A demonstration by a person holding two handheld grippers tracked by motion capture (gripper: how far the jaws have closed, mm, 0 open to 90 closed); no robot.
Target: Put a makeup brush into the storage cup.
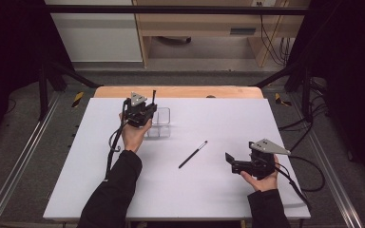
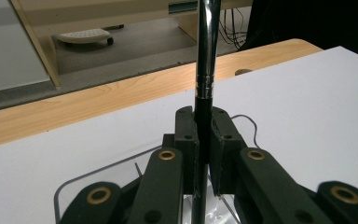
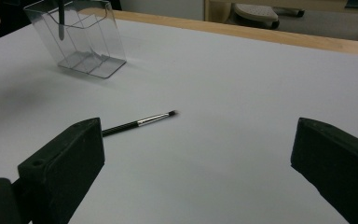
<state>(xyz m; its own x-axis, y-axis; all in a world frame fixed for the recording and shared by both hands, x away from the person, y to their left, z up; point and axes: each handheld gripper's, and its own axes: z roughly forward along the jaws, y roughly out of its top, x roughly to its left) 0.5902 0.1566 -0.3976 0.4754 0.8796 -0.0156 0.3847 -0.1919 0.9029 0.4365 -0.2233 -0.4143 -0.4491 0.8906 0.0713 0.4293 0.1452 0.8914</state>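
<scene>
Toward the far left of the tabletop [image 1: 218,190], a dark brush [image 2: 204,70] is pinched upright by the left gripper [image 1: 140,111] above the clear organizer [image 1: 164,116]; a tilted grip could catch a divider and tip it. The right gripper [image 1: 233,161], spread wide near the right edge, holds nothing, the second brush [image 1: 193,154] lying mid-tabletop

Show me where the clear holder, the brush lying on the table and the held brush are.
clear holder [image 3: 103,44], right gripper view, front wall.
lying brush [image 1: 192,155], high view, handle middle.
held brush [image 2: 204,79], left gripper view, metal band.
</scene>
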